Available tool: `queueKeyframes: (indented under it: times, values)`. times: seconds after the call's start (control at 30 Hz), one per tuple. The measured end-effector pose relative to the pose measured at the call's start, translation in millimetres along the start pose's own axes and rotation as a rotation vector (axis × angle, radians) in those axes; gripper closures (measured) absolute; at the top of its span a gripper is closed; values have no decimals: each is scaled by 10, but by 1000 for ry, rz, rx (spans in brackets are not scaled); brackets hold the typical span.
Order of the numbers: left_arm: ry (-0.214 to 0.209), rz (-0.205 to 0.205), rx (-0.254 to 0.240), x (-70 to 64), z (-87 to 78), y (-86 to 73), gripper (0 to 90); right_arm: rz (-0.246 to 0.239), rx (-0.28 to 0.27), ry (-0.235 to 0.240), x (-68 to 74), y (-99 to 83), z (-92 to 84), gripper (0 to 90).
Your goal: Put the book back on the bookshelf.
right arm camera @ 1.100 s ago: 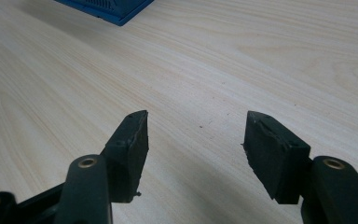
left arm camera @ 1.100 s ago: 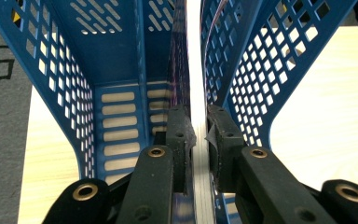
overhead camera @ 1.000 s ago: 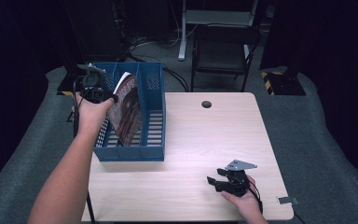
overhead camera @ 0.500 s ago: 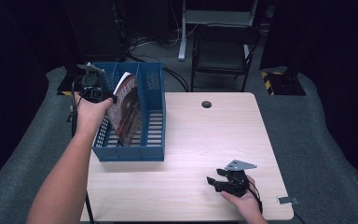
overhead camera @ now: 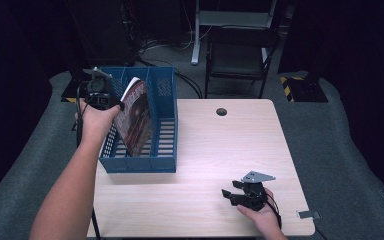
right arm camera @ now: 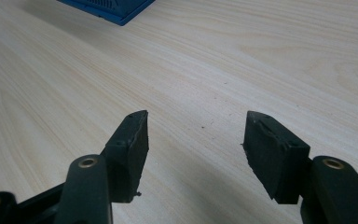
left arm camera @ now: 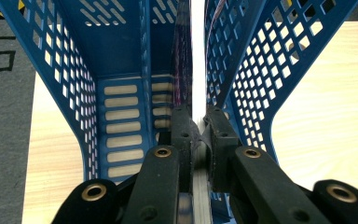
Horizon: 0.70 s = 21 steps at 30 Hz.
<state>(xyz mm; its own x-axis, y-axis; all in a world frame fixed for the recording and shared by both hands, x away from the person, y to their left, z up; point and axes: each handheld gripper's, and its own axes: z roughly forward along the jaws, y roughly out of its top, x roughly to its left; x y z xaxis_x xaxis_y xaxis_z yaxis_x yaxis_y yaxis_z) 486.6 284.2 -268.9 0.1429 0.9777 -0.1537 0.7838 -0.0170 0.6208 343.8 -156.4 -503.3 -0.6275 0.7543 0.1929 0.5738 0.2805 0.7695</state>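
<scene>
Light wood-grain desk: wide bare room centre & right, round cable hole near far edge. Blue perforated plastic file rack w/ upright dividers at desk's left edge, holding a thin dark-red-covered magazine tilted in a middle slot; cover text unreadable. Grey floor mat beside desk, marked "6". Left gripper above rack, fingers clamped on magazine's top edge. Right gripper low over bare desk near front-right edge, fingers apart, empty.

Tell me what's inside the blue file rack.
A magazine stands tilted in the blue file rack, pinched at its upper edge by the left gripper. Its lower edge is hidden behind the rack's front wall.
</scene>
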Motion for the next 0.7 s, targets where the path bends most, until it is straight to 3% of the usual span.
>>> queueKeyframes:
  times: [0.33, 0.5, 0.7]
  values:
    - [-17, -7, 32, 5, 31, 18, 820, 1, -6, 3, 4, -1, 5, 400]
    - [-14, 19, 70, -19, 71, 26, 814, -9, -6, -3, 0, 0, 8, 401]
    - [-1, 33, 72, -37, 78, 26, 830, -1, 0, -2, -3, 1, -3, 400]
